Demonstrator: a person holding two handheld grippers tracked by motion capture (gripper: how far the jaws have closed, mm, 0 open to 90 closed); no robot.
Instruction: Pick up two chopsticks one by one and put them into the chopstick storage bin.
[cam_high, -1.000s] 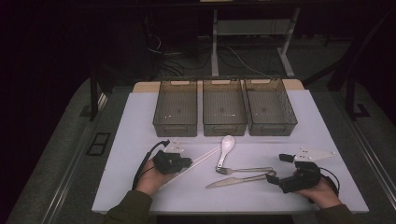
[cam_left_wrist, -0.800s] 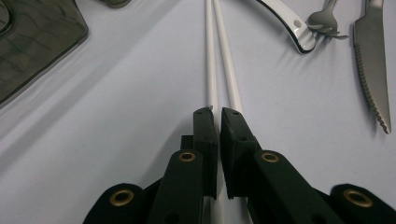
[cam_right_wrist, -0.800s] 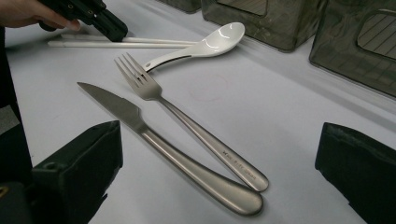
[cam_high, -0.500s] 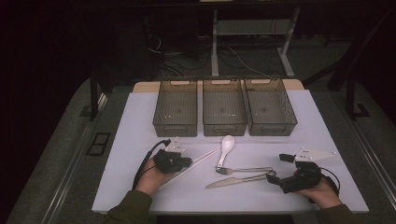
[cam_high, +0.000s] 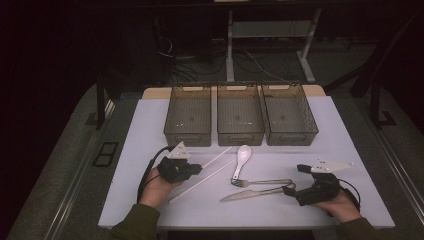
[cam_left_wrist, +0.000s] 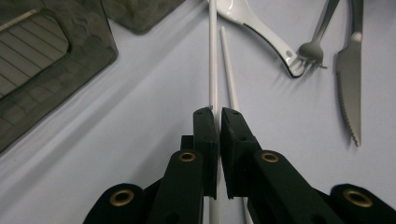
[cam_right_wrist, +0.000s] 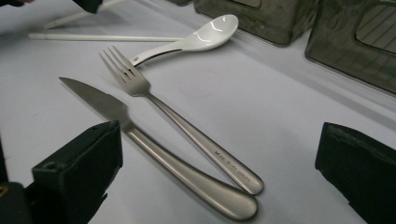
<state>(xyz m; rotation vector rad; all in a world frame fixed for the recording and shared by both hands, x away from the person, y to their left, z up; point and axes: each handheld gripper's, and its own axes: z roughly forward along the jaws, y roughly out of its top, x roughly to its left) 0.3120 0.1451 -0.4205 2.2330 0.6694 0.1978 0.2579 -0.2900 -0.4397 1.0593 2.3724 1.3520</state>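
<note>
White chopstick lies on the worktop pinched in the left gripper jaws, second chopstick just beside it, right gripper jaws spread around the knife and fork handles.

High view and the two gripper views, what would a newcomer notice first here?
Probably the left hand-held gripper, its jaws shut on one white chopstick while a second chopstick lies just beside. Next, the white spoon, fork and knife clustered mid-table in front of three dark mesh bins. The right hand-held gripper sits open at the knife and fork handles.
</note>
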